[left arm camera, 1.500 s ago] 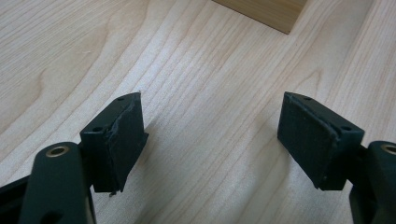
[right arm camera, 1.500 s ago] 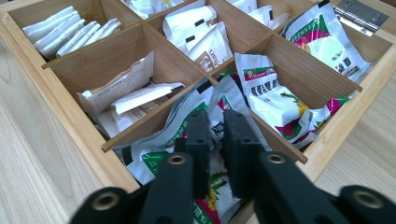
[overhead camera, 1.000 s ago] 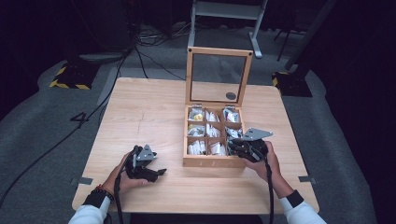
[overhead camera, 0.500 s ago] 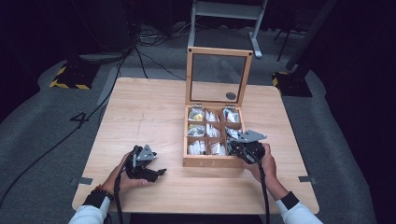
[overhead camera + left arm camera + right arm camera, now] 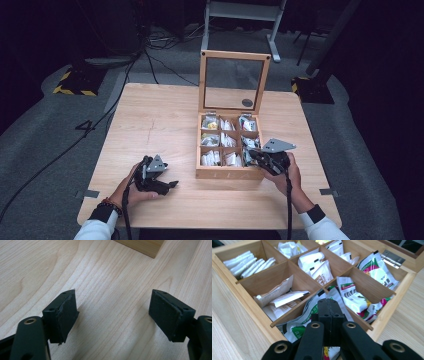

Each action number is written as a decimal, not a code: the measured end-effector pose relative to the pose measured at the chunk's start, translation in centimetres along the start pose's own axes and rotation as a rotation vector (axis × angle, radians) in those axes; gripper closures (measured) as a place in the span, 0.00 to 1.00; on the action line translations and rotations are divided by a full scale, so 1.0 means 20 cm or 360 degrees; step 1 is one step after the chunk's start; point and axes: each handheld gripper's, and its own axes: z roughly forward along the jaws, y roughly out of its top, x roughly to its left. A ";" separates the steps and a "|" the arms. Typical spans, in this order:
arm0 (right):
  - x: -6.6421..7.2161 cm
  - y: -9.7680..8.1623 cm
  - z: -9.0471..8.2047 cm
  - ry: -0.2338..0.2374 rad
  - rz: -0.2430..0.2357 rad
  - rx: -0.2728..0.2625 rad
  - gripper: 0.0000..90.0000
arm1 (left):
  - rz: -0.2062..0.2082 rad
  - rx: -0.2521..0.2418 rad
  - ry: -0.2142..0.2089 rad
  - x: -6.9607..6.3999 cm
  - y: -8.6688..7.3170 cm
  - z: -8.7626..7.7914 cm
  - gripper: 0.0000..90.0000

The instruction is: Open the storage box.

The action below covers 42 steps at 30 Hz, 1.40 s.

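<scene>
nine compartments made up the wooden box [image 5: 227, 172], which stood right of centre on the surface [image 5: 165, 115], lid upright on its far side, and sachets lay in them all. the right gripper [image 5: 256, 156] hung over the box's near right corner, its fingers [image 5: 329, 315] pressed together with no gap between them. they had just been closing. their tips rested against a green-and-white sachet [image 5: 312, 312] in that corner compartment, but whether any of its foil was pinched between them could not be told. by my judgement the pick was at its grip stage: nothing lay out of the box yet, so lifting and placing were left to do. that sachet lay slanted, its long axis running from the box's near wall toward its centre, one end propped on a divider. the left gripper [image 5: 167, 185] rested near the surface's near left corner, fingers [image 5: 63, 315] wide and holding nothing.
</scene>
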 end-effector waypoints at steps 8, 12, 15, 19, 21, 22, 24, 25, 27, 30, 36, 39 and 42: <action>-0.02 -0.01 -0.01 0.0089 0.0056 0.0025 0.88 | 0.0001 0.0000 0.0000 0.00 0.00 0.00 0.25; 0.01 0.00 0.01 0.0062 0.0066 0.0037 0.73 | 0.0000 0.0000 0.0000 0.00 0.00 0.00 0.25; 0.00 0.01 0.01 0.0051 0.0124 0.0030 0.64 | 0.0000 0.0000 0.0000 0.00 0.00 0.00 0.25; 0.00 0.01 0.05 -0.0024 0.0118 0.0068 0.61 | 0.0000 0.0000 0.0000 0.00 0.00 0.00 0.25; 0.01 0.00 0.08 -0.0061 0.0107 0.0089 0.63 | 0.0001 0.0000 -0.0002 0.00 0.00 0.00 0.25; 0.01 0.00 0.08 -0.0076 0.0095 0.0090 0.63 | 0.0000 -0.0001 -0.0001 0.00 0.00 0.00 0.25; 0.04 0.01 0.08 -0.0130 0.0065 0.0122 0.64 | 0.0002 0.0001 -0.0002 0.00 0.00 0.00 0.25; 0.05 0.01 0.09 -0.0141 0.0071 0.0124 0.66 | 0.0004 0.0001 -0.0001 0.00 0.00 0.00 0.25; 0.06 0.01 0.09 -0.0158 0.0101 0.0142 0.70 | 0.0001 0.0001 -0.0003 0.00 0.00 0.00 0.25; 0.07 0.00 0.11 -0.0188 0.0126 0.0150 0.86 | -0.0002 -0.0001 -0.0002 0.00 0.00 0.00 0.25; 0.07 0.00 0.11 -0.0210 0.0066 0.0146 0.96 | -0.0003 -0.0002 0.0000 0.00 0.00 0.00 0.25; 0.05 -0.01 0.10 -0.0170 0.0076 0.0117 0.96 | -0.0002 -0.0002 -0.0001 0.00 0.00 0.00 0.25; 0.03 -0.01 0.07 -0.0129 0.0094 0.0070 0.96 | 0.0000 -0.0001 -0.0002 0.00 0.00 0.00 0.25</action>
